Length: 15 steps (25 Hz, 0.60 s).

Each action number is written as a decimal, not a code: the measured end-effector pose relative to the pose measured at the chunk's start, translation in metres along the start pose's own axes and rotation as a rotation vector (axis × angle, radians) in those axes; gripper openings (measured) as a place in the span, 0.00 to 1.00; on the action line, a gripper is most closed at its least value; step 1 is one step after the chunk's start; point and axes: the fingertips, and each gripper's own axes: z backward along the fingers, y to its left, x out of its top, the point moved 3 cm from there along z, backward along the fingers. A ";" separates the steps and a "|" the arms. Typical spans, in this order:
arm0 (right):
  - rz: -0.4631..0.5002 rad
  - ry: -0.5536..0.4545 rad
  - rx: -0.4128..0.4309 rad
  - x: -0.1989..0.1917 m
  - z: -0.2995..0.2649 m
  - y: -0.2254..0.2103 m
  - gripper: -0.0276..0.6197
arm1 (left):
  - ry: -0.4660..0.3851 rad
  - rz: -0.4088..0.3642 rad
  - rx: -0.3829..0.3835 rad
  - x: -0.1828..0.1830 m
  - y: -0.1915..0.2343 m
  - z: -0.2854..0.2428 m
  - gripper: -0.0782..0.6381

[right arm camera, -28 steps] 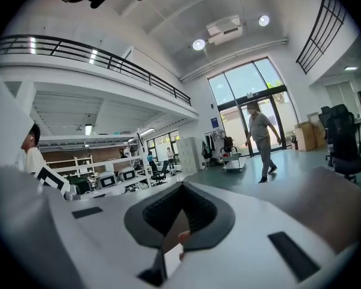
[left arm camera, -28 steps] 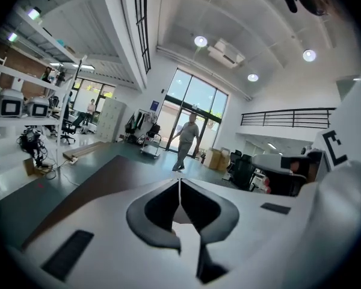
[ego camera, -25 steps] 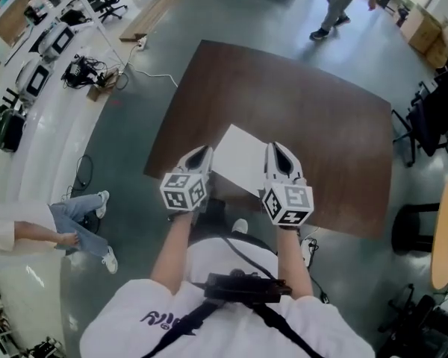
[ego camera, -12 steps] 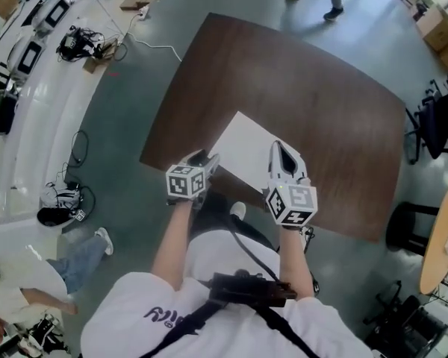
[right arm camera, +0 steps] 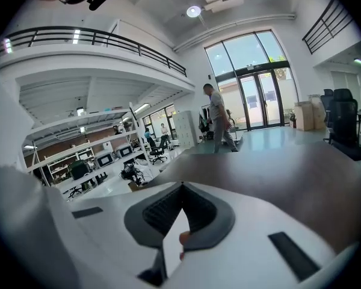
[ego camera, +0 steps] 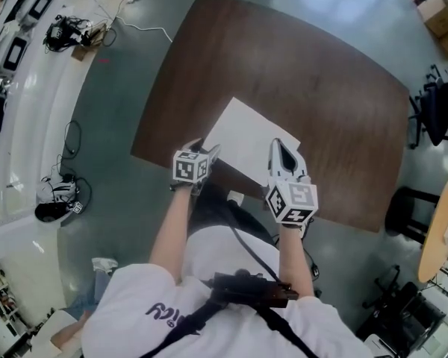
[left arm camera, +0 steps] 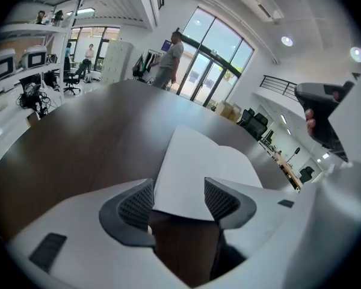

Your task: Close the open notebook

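We judge the notebook (ego camera: 248, 134), lying open and flat by the near edge of the surface (ego camera: 306, 66), light, its white pages thin and floppy: best taken by one half's outer edge and folded over the spine. The left claw (left arm camera: 179, 198) stands wide, its jaws having just been opening, the near page corner between its pads, unpressed. The right claw (right arm camera: 180, 188) hangs over the notebook's right near edge, jaws together, gripping nothing we can see.

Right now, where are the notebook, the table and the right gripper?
notebook (ego camera: 246, 140), head view, middle of white page
table (ego camera: 306, 73), head view, bare brown top
right gripper (right arm camera: 180, 187), right gripper view, midway between its fingertips
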 end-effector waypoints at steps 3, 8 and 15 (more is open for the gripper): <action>-0.010 -0.001 -0.014 -0.002 -0.001 -0.011 0.05 | 0.038 -0.019 0.038 -0.006 0.001 -0.010 0.46; -0.030 0.001 -0.029 -0.007 -0.001 -0.021 0.05 | 0.102 -0.144 0.127 -0.010 0.001 -0.017 0.45; -0.062 -0.007 -0.044 -0.009 0.001 -0.034 0.05 | 0.141 -0.173 0.211 -0.011 0.002 -0.020 0.35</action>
